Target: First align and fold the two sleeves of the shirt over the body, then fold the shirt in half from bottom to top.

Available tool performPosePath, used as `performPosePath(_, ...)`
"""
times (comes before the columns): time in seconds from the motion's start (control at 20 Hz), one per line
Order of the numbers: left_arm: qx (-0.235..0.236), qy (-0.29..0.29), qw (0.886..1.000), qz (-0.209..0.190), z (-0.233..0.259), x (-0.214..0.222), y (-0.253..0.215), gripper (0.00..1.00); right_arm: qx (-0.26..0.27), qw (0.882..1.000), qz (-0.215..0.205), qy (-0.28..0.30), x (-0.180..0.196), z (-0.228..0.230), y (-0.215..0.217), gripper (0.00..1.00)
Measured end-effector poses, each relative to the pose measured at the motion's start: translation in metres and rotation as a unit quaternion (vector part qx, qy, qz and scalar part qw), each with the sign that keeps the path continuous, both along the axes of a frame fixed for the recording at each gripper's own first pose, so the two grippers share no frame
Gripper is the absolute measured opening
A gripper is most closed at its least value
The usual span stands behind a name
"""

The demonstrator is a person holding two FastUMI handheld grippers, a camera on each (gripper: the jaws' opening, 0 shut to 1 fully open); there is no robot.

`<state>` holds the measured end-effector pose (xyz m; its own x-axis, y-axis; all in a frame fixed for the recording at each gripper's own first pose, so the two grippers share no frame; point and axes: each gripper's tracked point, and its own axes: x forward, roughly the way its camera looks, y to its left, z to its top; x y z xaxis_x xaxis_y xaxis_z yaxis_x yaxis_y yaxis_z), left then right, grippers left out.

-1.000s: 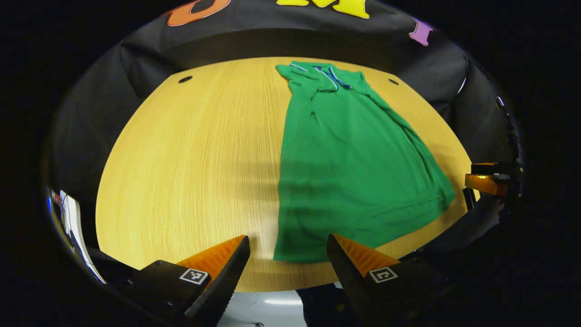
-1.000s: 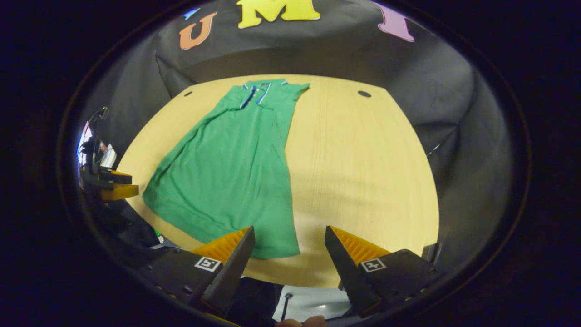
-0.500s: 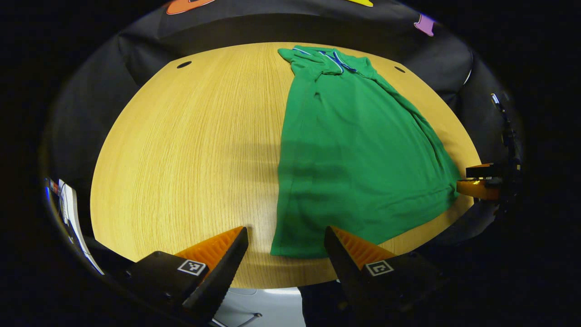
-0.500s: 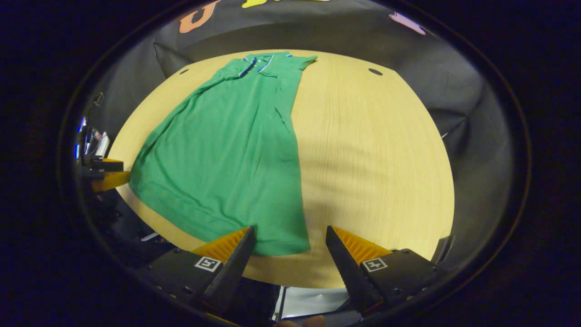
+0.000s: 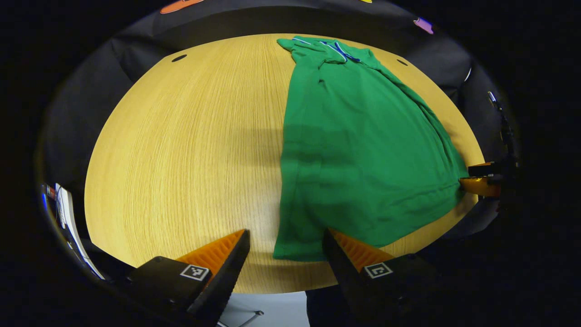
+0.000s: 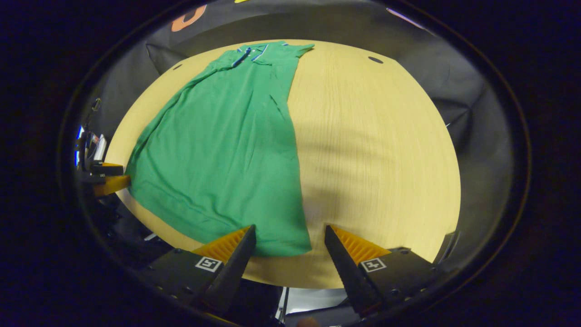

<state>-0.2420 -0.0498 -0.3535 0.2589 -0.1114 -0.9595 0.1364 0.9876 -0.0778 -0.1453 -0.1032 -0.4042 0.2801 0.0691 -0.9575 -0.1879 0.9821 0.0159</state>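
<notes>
Wooden table (image 5: 181,150) and green shirt (image 5: 358,150) sit larger and lower in both views than 1.0 s ago; both grippers have closed in on the hem. Shirt lies flat, collar far, sleeves folded in. Left gripper (image 5: 286,247) spread wide, straddling the near-left hem corner. Right gripper (image 6: 289,243) spread wide at the near-right corner, holding nothing.

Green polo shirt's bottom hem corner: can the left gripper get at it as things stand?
Probably yes: the left gripper is open, and the green polo shirt's hem corner lies flat between its fingers on the wooden table, nothing between.
</notes>
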Motion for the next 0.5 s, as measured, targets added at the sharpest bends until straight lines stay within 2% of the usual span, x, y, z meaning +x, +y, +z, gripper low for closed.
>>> performPosePath(0.05, 0.002, 0.006, 1.000, -0.004, 0.000, -0.001, -0.002, 1.00, 0.000, 1.000, -0.001, 0.003, 0.000, -0.001, 0.002, 0.91)
performPosePath(0.2, 0.003, 0.035, 0.999, -0.017, 0.000, -0.005, -0.008, 1.00, 0.004, 1.000, 0.000, 0.010, 0.003, -0.001, 0.005, 0.69)
performPosePath(0.25, 0.000, 0.040, 0.999, -0.017, 0.000, -0.006, -0.009, 1.00, 0.007, 1.000, 0.000, 0.013, 0.002, 0.000, 0.006, 0.52)
performPosePath(0.3, -0.003, 0.043, 0.999, -0.019, -0.001, -0.006, -0.009, 0.92, 0.014, 1.000, -0.001, 0.016, 0.001, 0.000, 0.009, 0.49)
performPosePath(0.35, -0.006, 0.048, 0.999, -0.021, 0.000, -0.006, -0.009, 0.86, 0.014, 1.000, -0.002, 0.020, -0.001, 0.000, 0.008, 0.37)
performPosePath(0.4, -0.011, 0.054, 0.998, -0.020, 0.000, -0.008, -0.010, 0.68, 0.026, 0.999, -0.002, 0.020, 0.002, 0.003, 0.012, 0.24)
performPosePath(0.45, -0.020, 0.058, 0.998, -0.014, 0.001, -0.010, -0.012, 0.59, 0.025, 0.999, -0.005, 0.026, -0.003, -0.001, 0.013, 0.15)
performPosePath(0.5, -0.033, 0.057, 0.998, -0.003, 0.000, -0.010, -0.015, 0.33, 0.025, 0.999, -0.003, 0.027, -0.001, -0.006, 0.014, 0.06)
